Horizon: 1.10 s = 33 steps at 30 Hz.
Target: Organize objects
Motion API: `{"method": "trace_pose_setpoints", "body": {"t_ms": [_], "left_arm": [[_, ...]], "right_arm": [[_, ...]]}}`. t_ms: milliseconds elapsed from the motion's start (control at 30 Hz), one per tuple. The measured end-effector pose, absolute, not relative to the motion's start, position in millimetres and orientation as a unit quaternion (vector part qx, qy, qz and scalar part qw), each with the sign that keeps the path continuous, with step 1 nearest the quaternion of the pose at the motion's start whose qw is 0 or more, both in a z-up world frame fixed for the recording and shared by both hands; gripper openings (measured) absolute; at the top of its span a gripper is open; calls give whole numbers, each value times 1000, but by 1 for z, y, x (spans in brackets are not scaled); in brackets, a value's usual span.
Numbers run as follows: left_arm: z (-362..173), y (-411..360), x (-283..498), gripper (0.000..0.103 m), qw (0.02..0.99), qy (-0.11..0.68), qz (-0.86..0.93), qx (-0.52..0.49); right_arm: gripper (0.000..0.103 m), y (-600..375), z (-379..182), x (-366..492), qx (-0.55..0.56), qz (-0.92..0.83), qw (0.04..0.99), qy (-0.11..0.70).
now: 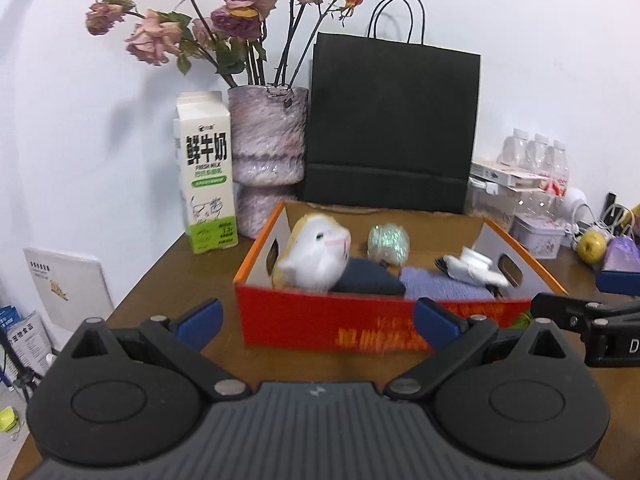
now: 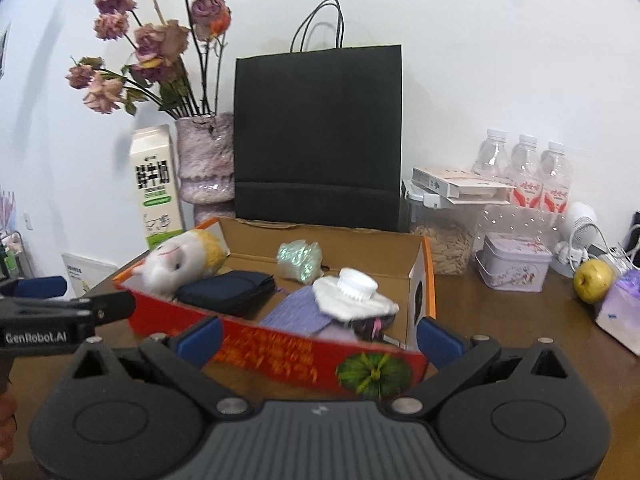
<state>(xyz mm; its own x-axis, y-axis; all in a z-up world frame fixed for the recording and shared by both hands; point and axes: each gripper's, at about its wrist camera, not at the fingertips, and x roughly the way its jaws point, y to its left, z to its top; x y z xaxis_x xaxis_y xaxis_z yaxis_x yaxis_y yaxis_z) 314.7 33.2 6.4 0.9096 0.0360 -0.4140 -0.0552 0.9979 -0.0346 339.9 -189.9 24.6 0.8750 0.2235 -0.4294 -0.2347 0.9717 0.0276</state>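
Box [image 1: 344, 324] lies crosswise, long red side facing both tools [image 1: 318, 318] [image 2: 320, 338], fingers spread apart.

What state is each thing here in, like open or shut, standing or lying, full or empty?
Red cardboard box: open-topped, holding items.
White plush toy: lying in the box's left end.
Dark blue fabric pouch: lying flat in the box.
Black paper bag: standing upright behind the box.
Milk carton: upright, top closed.
Left gripper: open, empty.
Right gripper: open, empty.
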Motion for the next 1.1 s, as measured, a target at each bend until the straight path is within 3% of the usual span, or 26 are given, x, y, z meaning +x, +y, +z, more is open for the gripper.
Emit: {"method": "trace_pose_setpoints", "body": {"t_ms": [467,1100], "left_arm": [[5,21,213,103,981,196,10,-6],[-1,26,181,103,983,183,15,-3]], "right_arm": [[103,-201,25,238,6,121,972,200],[103,-199,21,204,-4,128,973,194]]}}
